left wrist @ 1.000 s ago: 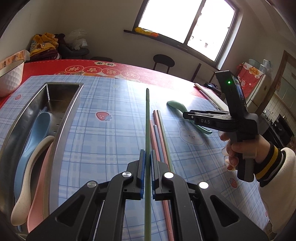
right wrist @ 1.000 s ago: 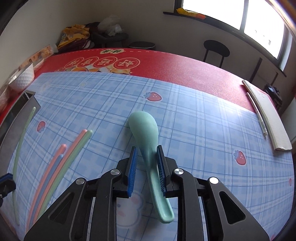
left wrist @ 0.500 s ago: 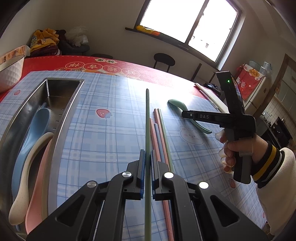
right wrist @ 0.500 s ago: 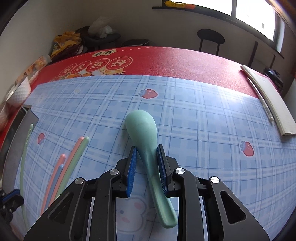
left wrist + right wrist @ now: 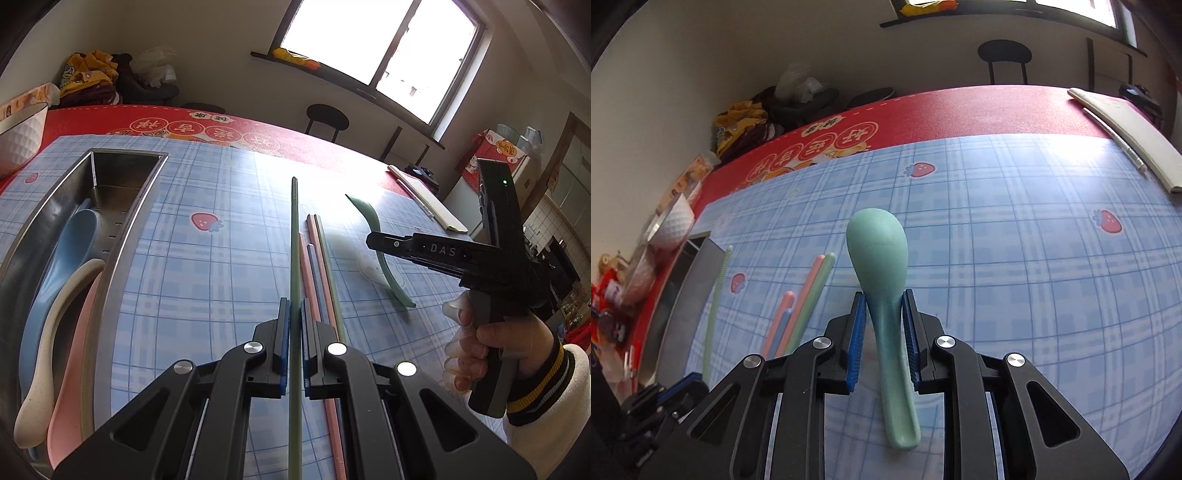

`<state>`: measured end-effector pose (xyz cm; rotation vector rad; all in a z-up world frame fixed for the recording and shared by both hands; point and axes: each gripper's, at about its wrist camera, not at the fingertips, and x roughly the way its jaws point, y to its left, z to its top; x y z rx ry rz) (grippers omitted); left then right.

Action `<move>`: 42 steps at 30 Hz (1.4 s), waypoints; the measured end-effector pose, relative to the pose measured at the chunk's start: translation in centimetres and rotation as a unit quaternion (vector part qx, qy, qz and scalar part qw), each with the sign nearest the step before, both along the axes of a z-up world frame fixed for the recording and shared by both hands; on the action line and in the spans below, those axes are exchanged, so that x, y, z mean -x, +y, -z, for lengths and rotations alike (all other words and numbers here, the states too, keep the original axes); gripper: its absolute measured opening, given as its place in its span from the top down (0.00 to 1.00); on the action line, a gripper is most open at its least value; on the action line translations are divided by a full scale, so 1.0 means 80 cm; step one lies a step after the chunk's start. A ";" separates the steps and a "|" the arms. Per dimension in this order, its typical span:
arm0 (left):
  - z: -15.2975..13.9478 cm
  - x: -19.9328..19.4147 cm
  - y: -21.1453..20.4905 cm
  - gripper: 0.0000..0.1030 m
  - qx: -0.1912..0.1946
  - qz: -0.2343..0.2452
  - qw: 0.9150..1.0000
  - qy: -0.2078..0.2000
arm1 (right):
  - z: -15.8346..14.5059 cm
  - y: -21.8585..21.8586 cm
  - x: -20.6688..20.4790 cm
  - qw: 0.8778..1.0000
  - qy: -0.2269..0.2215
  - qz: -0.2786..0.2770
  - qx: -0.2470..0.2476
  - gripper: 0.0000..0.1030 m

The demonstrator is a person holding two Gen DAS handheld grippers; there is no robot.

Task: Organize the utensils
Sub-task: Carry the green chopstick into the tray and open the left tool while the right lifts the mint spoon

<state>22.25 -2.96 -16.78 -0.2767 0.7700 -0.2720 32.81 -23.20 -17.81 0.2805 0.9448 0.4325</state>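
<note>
My left gripper (image 5: 293, 310) is shut on a long green chopstick (image 5: 294, 240), which points away over the blue checked cloth. Several pink, blue and green chopsticks (image 5: 317, 258) lie just right of it. My right gripper (image 5: 884, 299) has the handle of a green spoon (image 5: 877, 247) between its blue pads, and its jaws are closing on it. From the left wrist view that spoon (image 5: 369, 218) stands on its edge, tilted, in the right gripper (image 5: 371, 242). A steel tray (image 5: 122, 236) at left holds blue (image 5: 70, 243), white and pink spoons.
A white bowl (image 5: 18, 136) stands at the far left on the red cloth. A folded paper with a pen (image 5: 1126, 136) lies at the table's far right edge. A black stool (image 5: 327, 118) stands beyond the table under the window. A person's hand (image 5: 480, 343) holds the right gripper.
The right gripper has rolled and shifted, and the green spoon has turned from lying flat onto its edge. The left gripper and its chopstick have stayed put.
</note>
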 end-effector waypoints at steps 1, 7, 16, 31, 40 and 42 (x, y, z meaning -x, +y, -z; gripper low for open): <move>0.000 0.000 0.000 0.95 0.001 0.000 1.000 0.001 | 0.001 0.003 0.008 1.000 0.002 -0.005 -0.021 0.81; 0.002 -0.001 0.005 0.95 0.006 -0.002 1.000 0.003 | 0.007 0.022 0.046 0.997 -0.005 -0.023 -0.076 0.81; 0.000 0.001 0.002 0.95 0.002 0.000 1.000 0.001 | -0.004 0.017 0.067 0.988 -0.022 -0.018 -0.152 0.81; -0.012 0.009 0.002 0.95 0.006 0.001 1.000 -0.006 | 0.011 0.004 0.073 0.982 -0.016 -0.023 -0.184 0.81; -0.046 0.019 0.026 0.95 0.046 0.011 0.999 0.004 | 0.013 0.000 0.075 0.982 -0.016 -0.019 -0.188 0.81; -0.058 0.021 0.036 0.95 0.049 0.012 0.999 0.004 | 0.013 -0.001 0.075 0.982 -0.016 -0.019 -0.189 0.81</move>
